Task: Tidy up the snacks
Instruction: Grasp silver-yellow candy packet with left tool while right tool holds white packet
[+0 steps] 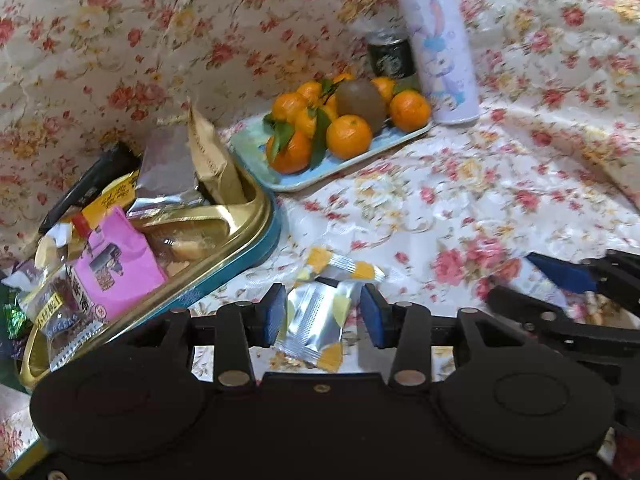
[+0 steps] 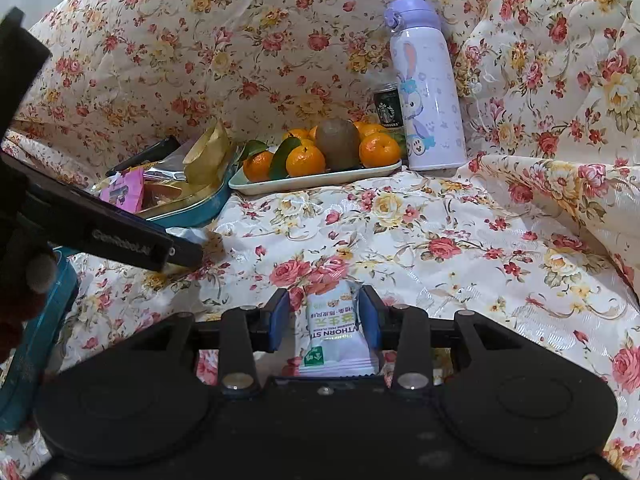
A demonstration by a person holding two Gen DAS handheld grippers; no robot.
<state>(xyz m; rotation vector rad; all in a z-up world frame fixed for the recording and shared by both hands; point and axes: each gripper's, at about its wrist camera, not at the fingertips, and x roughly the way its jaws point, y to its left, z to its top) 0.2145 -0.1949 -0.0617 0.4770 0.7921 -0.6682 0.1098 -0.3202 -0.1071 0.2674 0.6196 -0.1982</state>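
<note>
The left gripper (image 1: pixel 323 314) stands wide around a silver-yellow sachet (image 1: pixel 316 322), long axis toward one o'clock; tin (image 1: pixel 256 240) at ten o'clock. The right gripper (image 2: pixel 324 320) clasps a white hawthorn packet (image 2: pixel 334 332).

The white snack packet (image 2: pixel 336 332) has letters that read "THORN ST", seen upside down, with some Chinese words above them. The small dark can (image 2: pixel 387 110) shows the Starbucks sign and name. The black arm of the other gripper (image 2: pixel 120 236) says "GenRobot.AI". A clear packet (image 1: pixel 60 312) in the tin has a yellow label with Chinese words, too blurry to read.
</note>
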